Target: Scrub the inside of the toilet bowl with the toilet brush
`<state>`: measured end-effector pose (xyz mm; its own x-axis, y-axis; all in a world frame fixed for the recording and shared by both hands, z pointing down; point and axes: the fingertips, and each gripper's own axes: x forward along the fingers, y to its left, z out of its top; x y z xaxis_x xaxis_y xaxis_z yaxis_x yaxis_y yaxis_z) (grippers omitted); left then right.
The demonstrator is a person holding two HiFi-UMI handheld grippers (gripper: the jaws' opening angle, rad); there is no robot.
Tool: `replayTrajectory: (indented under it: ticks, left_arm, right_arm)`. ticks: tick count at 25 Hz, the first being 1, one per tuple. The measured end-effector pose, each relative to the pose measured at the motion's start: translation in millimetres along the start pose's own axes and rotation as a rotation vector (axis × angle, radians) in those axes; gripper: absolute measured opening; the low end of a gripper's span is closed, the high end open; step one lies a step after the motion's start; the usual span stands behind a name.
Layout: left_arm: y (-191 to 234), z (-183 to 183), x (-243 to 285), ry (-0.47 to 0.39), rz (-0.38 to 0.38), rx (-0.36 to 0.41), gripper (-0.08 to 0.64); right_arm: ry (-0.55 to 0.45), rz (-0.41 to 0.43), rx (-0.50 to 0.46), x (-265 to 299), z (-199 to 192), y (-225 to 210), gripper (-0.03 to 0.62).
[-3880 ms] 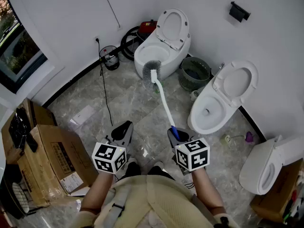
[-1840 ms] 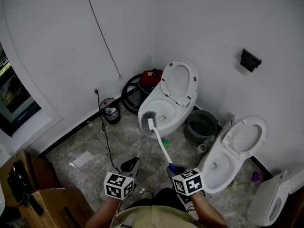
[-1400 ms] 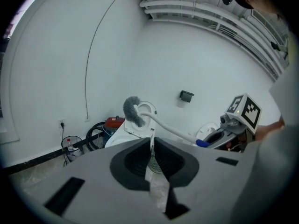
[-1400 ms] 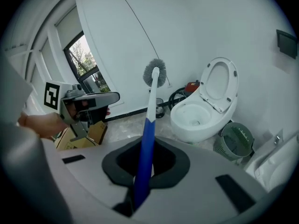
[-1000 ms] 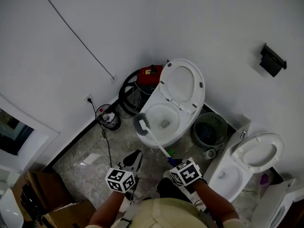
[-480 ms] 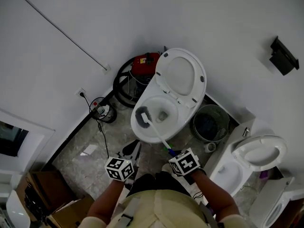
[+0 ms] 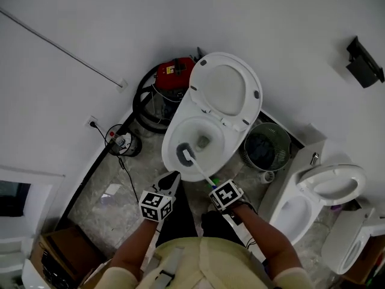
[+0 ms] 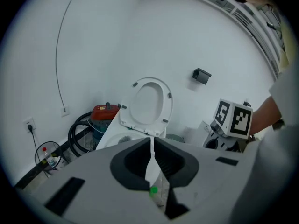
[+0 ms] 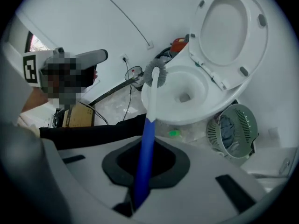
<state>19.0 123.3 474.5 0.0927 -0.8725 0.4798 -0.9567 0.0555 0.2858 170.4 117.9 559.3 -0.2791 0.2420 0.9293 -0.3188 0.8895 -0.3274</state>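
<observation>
Head view: the toilet brush (image 7: 183, 155) has its head inside the toilet bowl (image 7: 170, 134), on the near-left side, with the lid (image 7: 222, 89) up. The right gripper (image 7: 215, 186) pinches the near end of the handle. The left gripper (image 7: 173, 178) hangs just left of it by the bowl's front and carries nothing. I read this as the start of scrubbing. The next move needs the bristles pressed on the wall and swept round, gently enough not to splash. The waste basket (image 7: 246, 152) right of the bowl holds dark crumpled stuff; I can't tell what.

Left gripper view: jaws pressed almost together, only a sliver of gap with nothing in it. The bowl is ahead.

Right gripper view: jaws clamped on the blue grip. The white shaft runs up to grey bristles by the bowl's left rim. The drain hole (image 9: 185, 97) shows at the bottom; I can't tell if there is water.
</observation>
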Motion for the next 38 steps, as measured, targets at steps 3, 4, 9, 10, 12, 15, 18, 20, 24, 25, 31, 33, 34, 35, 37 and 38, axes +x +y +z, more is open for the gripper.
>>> replayTrajectory:
  ticks: [3,4,9,10,12,15,18,20,24,25,31,33,34,35,37,38]
  left_arm:
    - [16.6,-6.9,24.7,0.058,-0.074,0.045,0.032]
    - [22.5,-9.4,31.4,0.084,-0.103,0.072,0.032]
    - [57.1,-21.0,57.0,0.194,-0.212,0.176,0.032]
    - [65.7,-23.4,62.4,0.213,-0.224,0.188,0.032]
    - [82.7,-29.5,73.3,0.243,-0.244,0.209,0.032]
    - [104.7,-37.9,86.7,0.282,-0.266,0.226,0.032]
    - [122.6,-48.3,95.8,0.315,-0.293,0.227,0.032]
    - [131.8,-54.4,99.8,0.336,-0.314,0.229,0.032]
    - [148.0,-60.8,104.1,0.378,-0.366,0.232,0.032]
    - [151.6,-60.6,105.0,0.385,-0.381,0.235,0.032]
    - [177.5,-64.9,108.4,0.421,-0.435,0.258,0.032]
    - [186.3,-68.0,108.3,0.432,-0.436,0.262,0.032]
    - [189.9,-69.5,108.6,0.437,-0.432,0.262,0.032]
    - [192.8,-70.7,109.4,0.441,-0.426,0.259,0.032]
    - [196.1,-73.3,111.4,0.444,-0.412,0.245,0.032]
    - [196.7,-74.8,112.3,0.445,-0.404,0.24,0.032]
  right_arm:
    - [0.037,-0.009,0.081,24.9,9.4,-8.4,0.029]
    - [0.047,-0.01,0.112,34.3,13.7,-10.0,0.029]
    - [0.127,-0.005,0.242,82.6,25.4,-16.1,0.029]
    - [0.139,-0.005,0.262,91.3,28.2,-17.6,0.029]
    - [0.153,-0.003,0.302,106.2,35.8,-20.4,0.029]
    - [0.183,-0.001,0.369,126.0,44.4,-22.8,0.029]
    - [0.201,0.012,0.431,145.2,53.8,-21.4,0.029]
    - [0.215,0.02,0.451,158.3,59.1,-19.4,0.029]
    - [0.251,0.031,0.496,177.1,71.1,-10.7,0.029]
    - [0.255,0.034,0.51,181.5,74.9,-8.2,0.029]
    - [0.239,0.035,0.614,202.0,101.3,-4.3,0.028]
    - [0.228,0.035,0.644,205.2,110.3,-5.6,0.028]
    - [0.225,0.034,0.653,206.0,114.1,-6.7,0.029]
    - [0.223,0.034,0.66,206.5,117.3,-8.2,0.028]
    - [0.22,0.038,0.676,207.7,122.1,-11.5,0.029]
    - [0.218,0.039,0.684,208.3,123.8,-13.8,0.029]
